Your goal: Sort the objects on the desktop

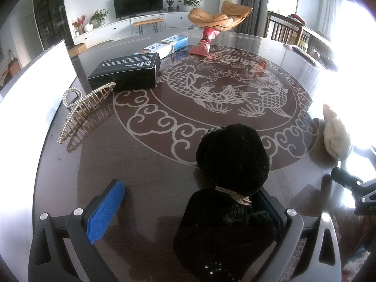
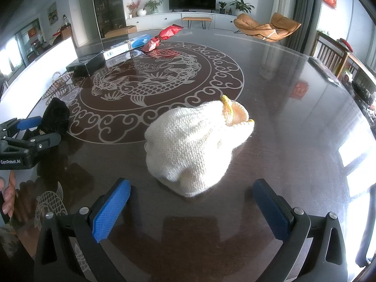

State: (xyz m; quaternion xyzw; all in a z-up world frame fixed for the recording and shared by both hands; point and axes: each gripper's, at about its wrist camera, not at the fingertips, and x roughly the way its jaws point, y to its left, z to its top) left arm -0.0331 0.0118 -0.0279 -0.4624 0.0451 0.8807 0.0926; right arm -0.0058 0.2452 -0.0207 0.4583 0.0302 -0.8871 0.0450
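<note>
A black fuzzy bow hair tie [image 1: 232, 164] lies on the dark glossy table [image 1: 152, 164] between the fingers of my left gripper [image 1: 190, 188]. It rests against the right finger and hides that pad. The left blue pad [image 1: 105, 209] stands well clear of it, so this gripper is open. In the right wrist view, a cream knitted piece with a yellow edge [image 2: 190, 145] lies just ahead of my right gripper [image 2: 191, 206]. That gripper is open, its pads wide apart and touching nothing. The left gripper [image 2: 35, 134] and the bow [image 2: 56, 117] show at the left edge.
A pearl hair claw [image 1: 82, 108] lies at the left beside a white panel [image 1: 35, 87]. Behind it are a black box [image 1: 127, 72], a blue-and-white box [image 1: 164, 45] and a red wrapped packet [image 1: 204, 44]. A person's hand [image 2: 8, 195] shows at the left edge.
</note>
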